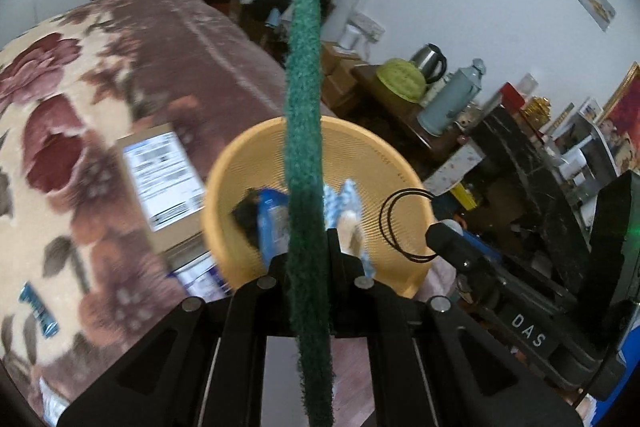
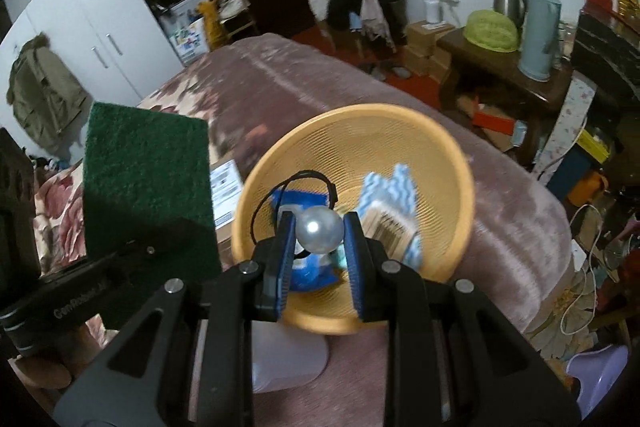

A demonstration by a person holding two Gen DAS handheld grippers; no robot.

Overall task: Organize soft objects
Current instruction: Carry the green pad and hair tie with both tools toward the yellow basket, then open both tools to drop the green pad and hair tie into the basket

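Your left gripper (image 1: 308, 259) is clamped on the green pad (image 1: 306, 131) (edge-on to its camera) above the basket (image 1: 376, 151). Your right gripper (image 2: 319, 239) pinches the pearl (image 2: 319, 230) of a black hair tie (image 2: 308, 175) over the same basket.

Basket (image 2: 400, 147) on bed (image 2: 500, 187); cloth (image 2: 396, 187), packet (image 2: 308, 275) inside; box (image 1: 160, 183) left of basket.

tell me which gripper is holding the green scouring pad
The left gripper, shut on the green scouring pad; the right gripper instead pinches a pearl bead.
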